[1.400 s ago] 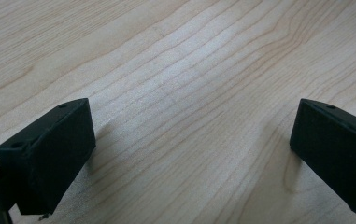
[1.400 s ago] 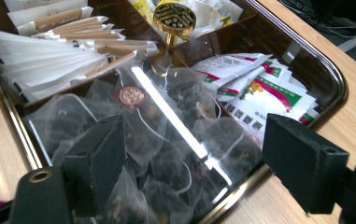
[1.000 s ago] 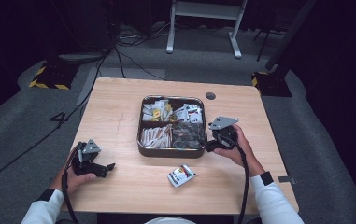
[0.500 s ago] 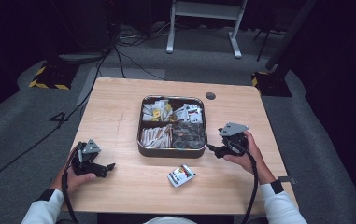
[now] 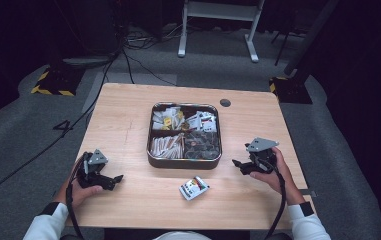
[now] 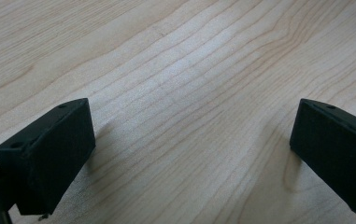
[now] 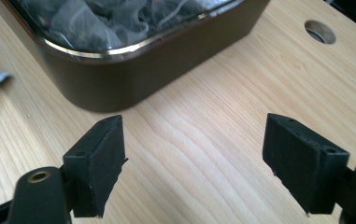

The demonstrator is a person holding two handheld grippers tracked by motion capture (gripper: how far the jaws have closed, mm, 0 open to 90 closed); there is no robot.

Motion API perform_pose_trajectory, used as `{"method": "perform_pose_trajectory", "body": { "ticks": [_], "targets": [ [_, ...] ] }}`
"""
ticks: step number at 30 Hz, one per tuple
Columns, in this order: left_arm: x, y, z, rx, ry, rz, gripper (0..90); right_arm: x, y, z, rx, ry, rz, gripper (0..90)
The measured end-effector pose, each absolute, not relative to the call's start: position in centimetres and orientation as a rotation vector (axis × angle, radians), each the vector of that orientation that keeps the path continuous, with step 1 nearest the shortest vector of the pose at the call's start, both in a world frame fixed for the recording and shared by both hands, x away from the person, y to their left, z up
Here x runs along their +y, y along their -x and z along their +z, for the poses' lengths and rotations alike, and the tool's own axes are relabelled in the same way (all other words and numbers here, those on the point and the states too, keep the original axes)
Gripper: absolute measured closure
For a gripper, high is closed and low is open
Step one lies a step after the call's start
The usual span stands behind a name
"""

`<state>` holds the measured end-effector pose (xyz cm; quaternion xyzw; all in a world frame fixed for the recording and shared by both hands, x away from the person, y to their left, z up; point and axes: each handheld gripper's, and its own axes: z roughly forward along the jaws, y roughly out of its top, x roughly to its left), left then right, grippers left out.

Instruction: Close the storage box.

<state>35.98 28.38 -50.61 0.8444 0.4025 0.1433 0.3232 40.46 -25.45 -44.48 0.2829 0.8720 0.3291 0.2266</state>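
The packet point(image 5: 194, 188) lies on the table point(image 5: 128, 115) in front of the tin point(image 5: 184, 161), nearer the right gripper point(image 5: 238, 164); both it and the left gripper point(image 5: 117, 178) are spread, empty

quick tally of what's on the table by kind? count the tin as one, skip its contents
Grippers: 2, left gripper and right gripper
Compartment tin: 1
Loose packet: 1
Total: 4
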Motion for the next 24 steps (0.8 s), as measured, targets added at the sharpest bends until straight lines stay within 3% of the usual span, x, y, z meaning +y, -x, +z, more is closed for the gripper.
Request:
{"method": "perform_pose_trajectory", "body": {
  "ticks": [24],
  "targets": [
    [28.4, -36.0, -50.6, 1.059, -2.212, 0.366, 0.2, -32.4, -37.7, -47.5, 2.397, -0.954, 0.912, 21.9]
  ]
}}
